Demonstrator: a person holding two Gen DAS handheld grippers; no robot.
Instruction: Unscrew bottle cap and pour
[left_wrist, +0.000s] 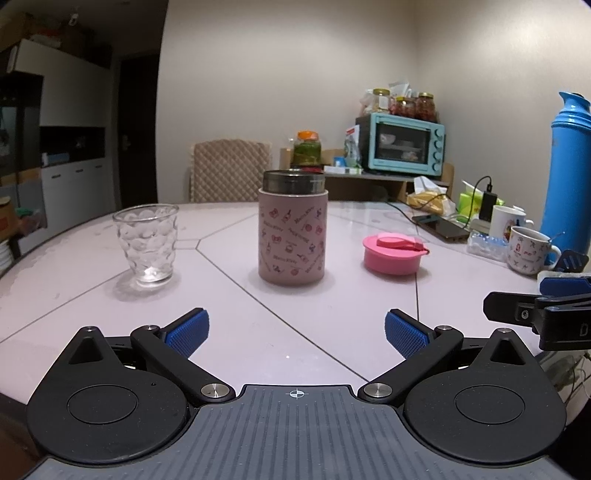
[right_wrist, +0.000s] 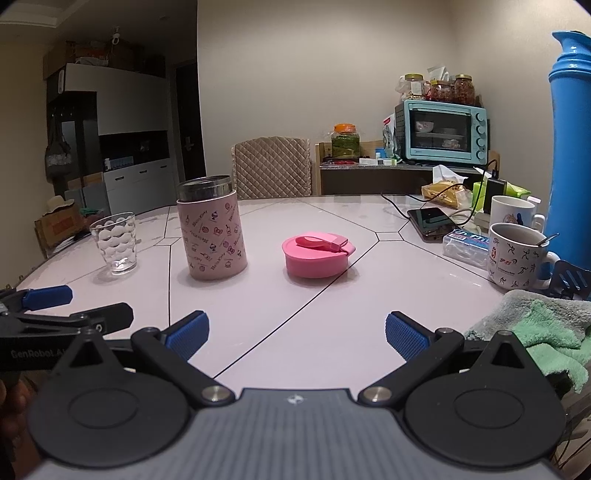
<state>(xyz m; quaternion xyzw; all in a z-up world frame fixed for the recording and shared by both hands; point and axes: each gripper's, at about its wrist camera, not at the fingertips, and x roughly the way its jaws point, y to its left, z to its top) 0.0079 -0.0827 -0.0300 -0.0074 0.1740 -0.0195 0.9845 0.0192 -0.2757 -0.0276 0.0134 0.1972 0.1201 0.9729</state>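
Left wrist view: left hand-held gripper (left_wrist: 296, 334) is held wide apart w/ nothing gripped. Pink bottle (left_wrist: 292, 229) is seen upright, uncapped, mid-tabletop (left_wrist: 92, 314), btw. glass (left_wrist: 147, 245) and pink cap (left_wrist: 393, 254). Right hand-held gripper (right_wrist: 297, 334) is likewise spread, unloaded.

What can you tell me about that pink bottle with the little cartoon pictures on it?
The pink bottle is a short, wide cylinder with small cartoon prints and lettering over its body and a bare metal-looking neck at the top. Its mouth is open: the pink cap lies apart on the table, to its right. The bottle stands upright, resting only on the table, between the cap and a clear dimpled glass on its left. Neither hand-held gripper touches it. Its contents cannot be seen.
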